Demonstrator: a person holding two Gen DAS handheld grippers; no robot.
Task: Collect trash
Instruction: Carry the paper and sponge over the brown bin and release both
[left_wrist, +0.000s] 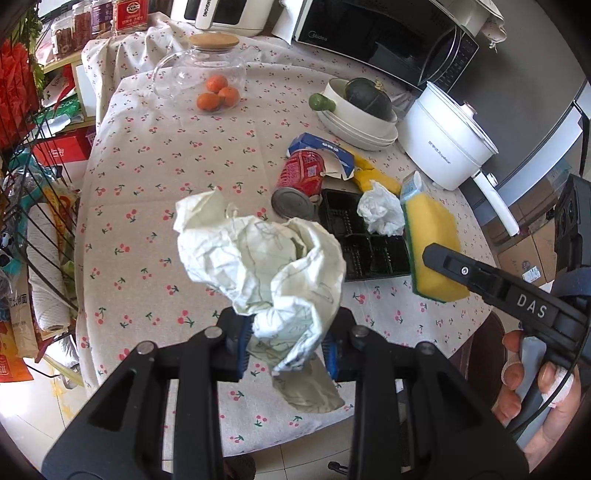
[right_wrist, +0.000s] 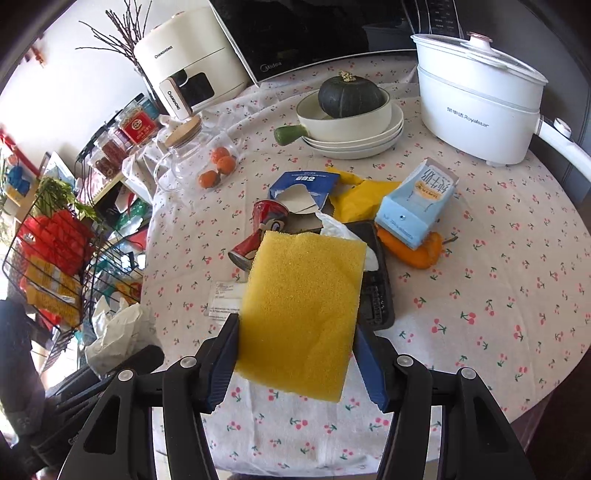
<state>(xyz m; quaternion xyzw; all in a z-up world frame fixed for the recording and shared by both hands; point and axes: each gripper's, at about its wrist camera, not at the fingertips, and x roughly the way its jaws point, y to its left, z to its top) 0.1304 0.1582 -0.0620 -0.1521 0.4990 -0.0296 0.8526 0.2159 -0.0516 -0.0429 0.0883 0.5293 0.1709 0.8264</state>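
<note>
The yellow sponge (right_wrist: 301, 314) is hiding much of the black tray (right_wrist: 376, 295); right gripper (right_wrist: 295, 354) is clamping it, left gripper (left_wrist: 286, 347) is pinching crumpled paper (left_wrist: 266, 258).

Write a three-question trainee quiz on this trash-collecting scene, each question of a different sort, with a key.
1. True or false: the left gripper holds the crumpled paper.
2. What does the right gripper hold? A) sponge B) red can C) milk carton
3. Fill in: the dark squash sits in a white ____.

Key: 1 true; 2 A; 3 bowl.
</note>
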